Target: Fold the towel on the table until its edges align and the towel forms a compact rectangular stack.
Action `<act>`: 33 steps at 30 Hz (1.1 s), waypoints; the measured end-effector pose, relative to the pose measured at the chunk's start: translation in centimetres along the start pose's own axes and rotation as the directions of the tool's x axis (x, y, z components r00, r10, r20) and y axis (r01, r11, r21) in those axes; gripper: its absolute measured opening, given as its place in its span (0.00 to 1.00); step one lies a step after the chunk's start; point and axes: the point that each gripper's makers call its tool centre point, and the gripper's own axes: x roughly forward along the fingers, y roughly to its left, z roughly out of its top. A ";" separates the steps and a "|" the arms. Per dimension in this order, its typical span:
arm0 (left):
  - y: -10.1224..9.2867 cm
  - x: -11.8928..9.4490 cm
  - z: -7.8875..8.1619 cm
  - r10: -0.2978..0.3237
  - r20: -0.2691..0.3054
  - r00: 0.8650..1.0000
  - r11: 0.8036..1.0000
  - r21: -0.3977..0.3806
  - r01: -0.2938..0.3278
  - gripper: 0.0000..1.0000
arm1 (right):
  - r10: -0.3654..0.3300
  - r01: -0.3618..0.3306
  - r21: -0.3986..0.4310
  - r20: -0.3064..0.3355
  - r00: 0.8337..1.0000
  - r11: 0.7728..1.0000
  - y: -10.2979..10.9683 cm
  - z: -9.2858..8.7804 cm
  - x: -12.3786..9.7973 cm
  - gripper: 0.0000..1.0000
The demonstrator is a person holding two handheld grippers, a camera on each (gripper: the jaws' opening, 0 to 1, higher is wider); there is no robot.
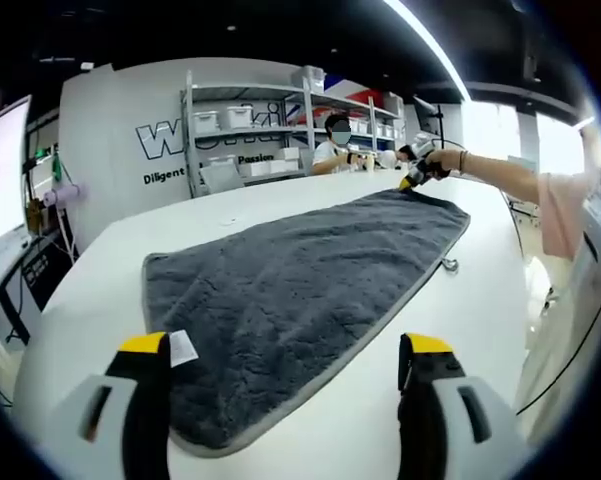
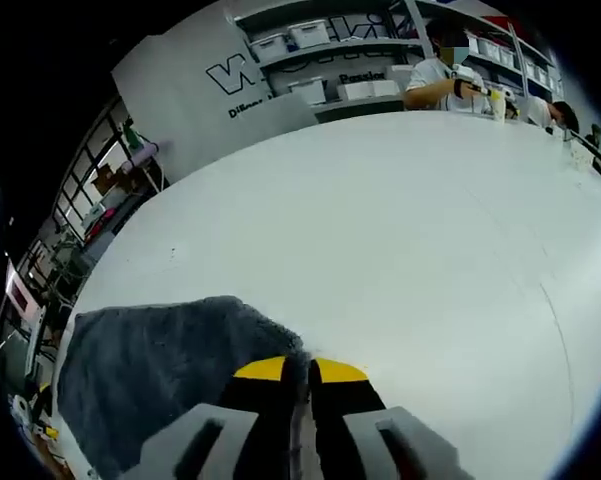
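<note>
So, a dark grey fluffy towel with a lighter stitched border (image 1: 300, 300) is seen spread out flat on the big white table (image 1: 110, 290) in the left gripper view, running from close to the camera out toward the far right side. A small white care label (image 1: 183, 347) is stuck out at the near left edge of it.

The left gripper (image 1: 290, 360) is held just above the near end of the towel, jaws spread wide with the yellow tips on either side of the cloth's near corner area; nothing is being pinched between them. Whether the tips are actually touching the fabric can't be told from here.

Over at the far corner of the towel, the right gripper (image 1: 417, 178) can be spotted, held by a person's hand (image 1: 446, 160) with a pink sleeve (image 1: 560, 215) further back along the arm. In the right gripper view the same gripper (image 2: 300, 378) is shown with its yellow-tipped jaws closed up narrow on the towel's edge (image 2: 170, 365), a strip of grey fabric being squeezed right in the gap. The rest of the towel is bunched off to the lower left there, with bare white tabletop (image 2: 410, 230) stretching ahead.

In the background, metal shelving with white storage boxes (image 1: 250, 125) is set against a wall, and a seated person in a white shirt (image 2: 442, 82) is at the far side of the table.
</note>
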 end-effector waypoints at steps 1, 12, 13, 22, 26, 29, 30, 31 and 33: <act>0.0 0.0 0.0 -0.002 0.001 1.000 1.000 -0.001 0.002 0.99 | 0.000 0.000 -0.011 0.000 1.000 1.000 -0.1 -0.1 0.0 0.07; 0.3 0.3 -0.6 0.006 -0.015 1.000 1.000 0.002 -0.006 0.99 | 0.071 0.091 -0.666 0.212 0.975 0.740 5.7 2.5 -2.4 0.05; 0.4 0.3 -0.5 0.008 -0.014 1.000 1.000 0.005 -0.008 0.99 | 0.036 0.153 -0.742 0.232 0.972 0.653 5.9 2.5 -2.8 0.05; 0.2 0.3 -0.1 0.010 -0.008 1.000 1.000 0.018 -0.010 0.97 | -0.051 0.402 -0.912 0.399 0.915 0.083 7.3 2.3 -3.6 0.05; 0.1 0.2 -0.4 0.011 -0.016 1.000 1.000 0.022 -0.011 0.97 | -0.195 0.356 -0.934 0.353 0.915 -0.022 4.3 1.0 -1.4 0.05; 0.2 0.0 -0.4 0.016 -0.016 1.000 1.000 0.022 -0.016 0.97 | -0.297 0.322 -0.947 0.307 0.904 0.003 1.5 0.3 0.0 0.05; 0.2 -0.1 -0.5 0.018 -0.017 1.000 1.000 0.022 -0.017 0.97 | -0.317 0.317 -0.948 0.298 0.900 0.009 1.0 0.2 0.1 0.05; 0.3 -0.2 -0.5 0.020 -0.019 1.000 1.000 0.022 -0.019 0.96 | -0.311 0.317 -0.948 0.296 0.903 0.019 0.7 0.3 0.4 0.05; 0.4 -0.4 -0.7 0.025 -0.026 0.999 0.999 0.024 -0.025 0.96 | -0.305 0.283 -0.952 0.237 0.922 0.117 0.1 -0.6 0.9 0.05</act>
